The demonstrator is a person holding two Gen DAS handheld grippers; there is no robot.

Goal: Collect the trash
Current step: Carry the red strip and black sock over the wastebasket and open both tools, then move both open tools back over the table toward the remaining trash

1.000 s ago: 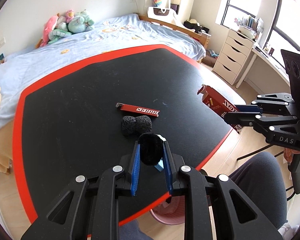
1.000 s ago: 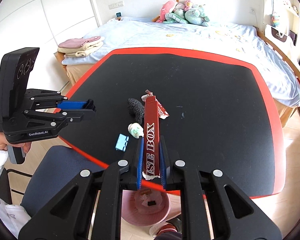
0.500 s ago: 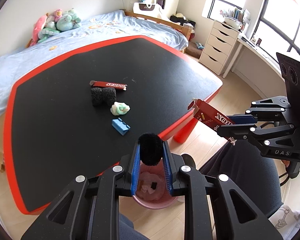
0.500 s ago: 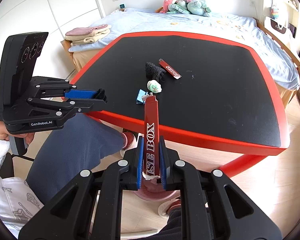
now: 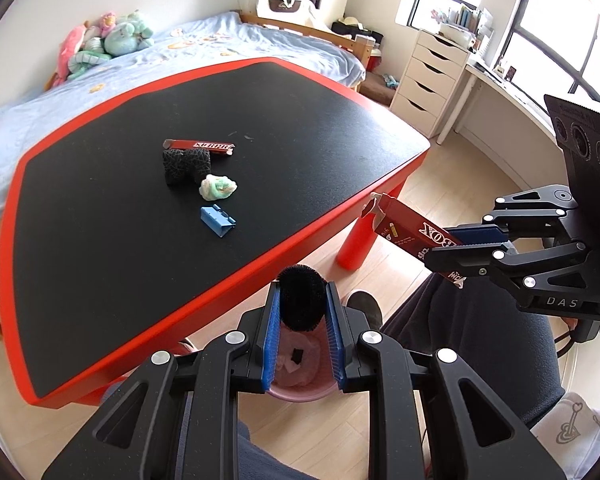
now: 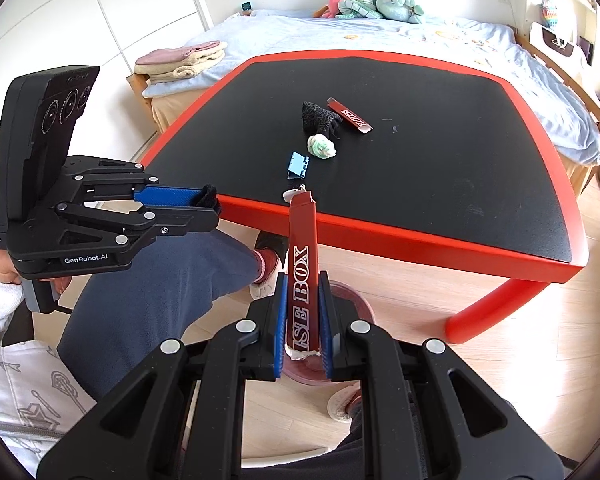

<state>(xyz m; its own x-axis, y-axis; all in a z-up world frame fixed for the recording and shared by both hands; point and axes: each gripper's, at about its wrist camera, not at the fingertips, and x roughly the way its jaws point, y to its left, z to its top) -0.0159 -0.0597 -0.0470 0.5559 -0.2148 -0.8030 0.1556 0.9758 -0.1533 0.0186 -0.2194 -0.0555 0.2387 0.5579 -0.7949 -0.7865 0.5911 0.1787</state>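
My left gripper is shut on a black fuzzy ball and holds it above a pink trash bin on the floor. It also shows in the right wrist view. My right gripper is shut on a flattened red box over the same bin; the box also shows in the left wrist view. On the black table lie a red wrapper, a black sock, a crumpled green-white wad and a blue clip.
The table has a red rim and red legs. The person's legs are beside the bin. A bed stands behind the table, white drawers to the right.
Both grippers have drawn back from the table and lowered, each with its item still held. They now hang over the pink bin on the floor.
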